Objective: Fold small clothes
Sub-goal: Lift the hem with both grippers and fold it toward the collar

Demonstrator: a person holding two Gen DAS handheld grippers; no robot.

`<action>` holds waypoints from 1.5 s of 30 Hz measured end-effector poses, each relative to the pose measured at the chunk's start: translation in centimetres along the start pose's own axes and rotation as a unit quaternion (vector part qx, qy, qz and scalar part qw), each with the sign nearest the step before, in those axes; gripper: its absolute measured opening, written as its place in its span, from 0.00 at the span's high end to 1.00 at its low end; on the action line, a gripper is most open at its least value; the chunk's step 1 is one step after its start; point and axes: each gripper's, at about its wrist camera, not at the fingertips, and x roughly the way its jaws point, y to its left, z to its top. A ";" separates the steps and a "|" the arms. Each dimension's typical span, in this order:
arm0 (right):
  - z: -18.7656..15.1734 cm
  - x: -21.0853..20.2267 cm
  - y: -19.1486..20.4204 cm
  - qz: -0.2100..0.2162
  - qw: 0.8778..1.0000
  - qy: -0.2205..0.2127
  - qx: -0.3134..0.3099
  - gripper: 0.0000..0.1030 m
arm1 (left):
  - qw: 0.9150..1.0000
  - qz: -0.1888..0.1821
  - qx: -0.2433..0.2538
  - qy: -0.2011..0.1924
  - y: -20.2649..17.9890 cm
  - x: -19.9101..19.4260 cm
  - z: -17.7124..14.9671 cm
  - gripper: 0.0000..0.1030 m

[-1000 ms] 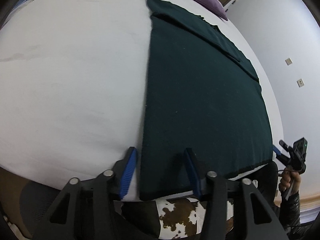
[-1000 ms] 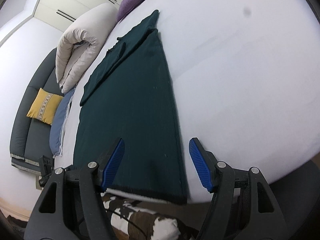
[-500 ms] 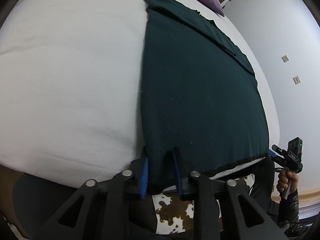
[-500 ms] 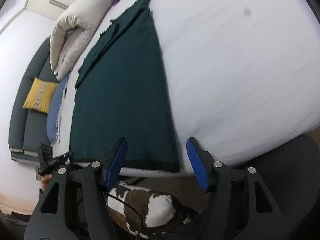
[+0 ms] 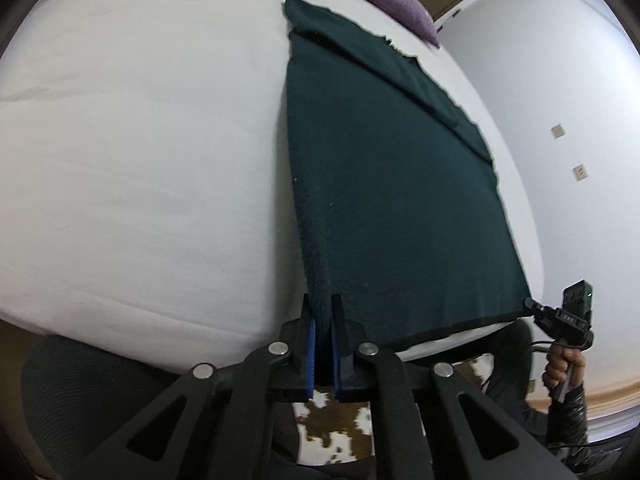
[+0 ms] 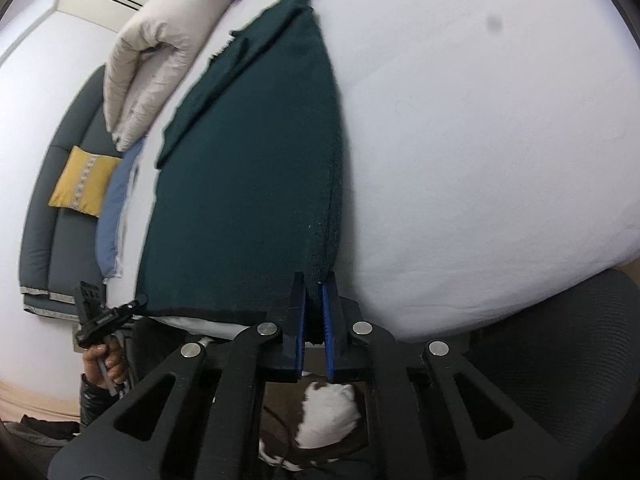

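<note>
Blue ribbed pads [image 5: 311,354] of left gripper [image 5: 322,312] just closed, pinching near left hem corner of dark green knit garment [image 5: 392,208]. Right gripper [image 6: 315,286] likewise just closed, clamped on near right corner. Flat, sleeves folded in, along near edge of white bed [image 5: 140,160]. Smooth open sheet either side.

Probably a home bedroom: white bed [image 6: 500,140], rolled duvet [image 6: 156,52], grey sofa [image 6: 44,216] with yellow cushion [image 6: 84,186].

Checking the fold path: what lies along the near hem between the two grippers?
Only the dark green garment itself, its hem bare between the left gripper and right gripper, as both wrist views show.
</note>
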 end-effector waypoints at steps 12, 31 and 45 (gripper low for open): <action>8.9 -1.5 8.3 0.123 0.990 -0.069 -0.024 0.94 | 0.986 -0.141 -0.030 -0.086 -3.5 -4.3 5.5 0.94; 33.3 7.0 11.0 0.114 0.981 -0.156 0.029 0.94 | 0.971 -0.140 -0.103 -0.167 -2.7 2.2 26.1 0.94; 44.6 17.1 8.6 0.041 0.984 -0.166 0.057 0.94 | 0.976 -0.068 -0.122 -0.167 0.4 9.8 36.2 0.94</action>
